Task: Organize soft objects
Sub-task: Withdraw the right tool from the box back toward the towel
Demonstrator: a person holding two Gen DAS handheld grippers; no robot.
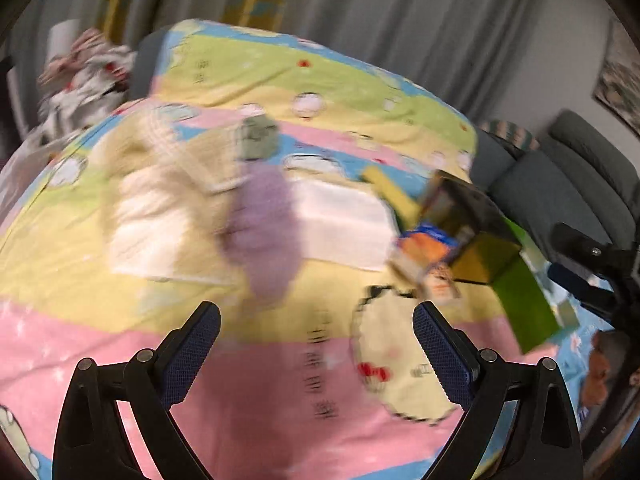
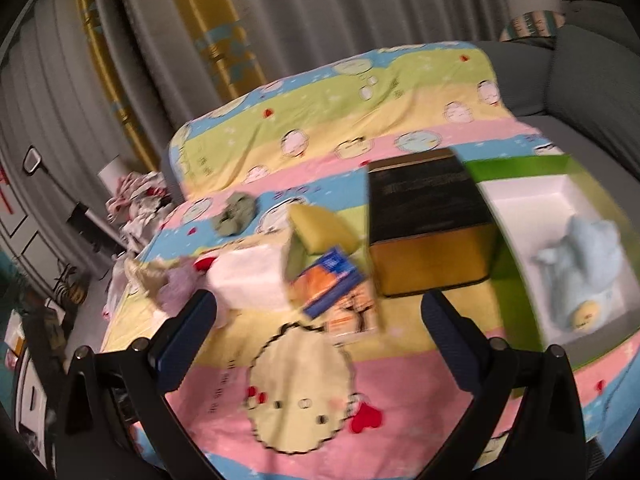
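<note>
Both views are blurred by motion. My left gripper [image 1: 316, 316] hangs open over the cartoon-print bedspread [image 1: 100, 360] with nothing between its fingers. Ahead of it lie a purple soft cloth [image 1: 264, 232], a beige cloth [image 1: 160, 184], a grey-green soft lump [image 1: 260, 136] and a white block [image 1: 344, 224]. My right gripper [image 2: 320, 308] is also open and empty above the bedspread [image 2: 280, 432]. To its right, a light blue plush toy [image 2: 576, 272] lies in a white-lined green box [image 2: 516, 184]. The purple cloth [image 2: 180, 284] and grey-green lump [image 2: 236, 212] sit to the left.
A black and gold box [image 2: 428, 232], an orange and blue pack [image 2: 332, 280] and a yellow-green cushion [image 2: 320, 228] stand mid-bed. A clothes pile [image 1: 84, 76] lies far left. A grey sofa [image 1: 576, 184] borders the right, with curtains [image 2: 320, 20] behind.
</note>
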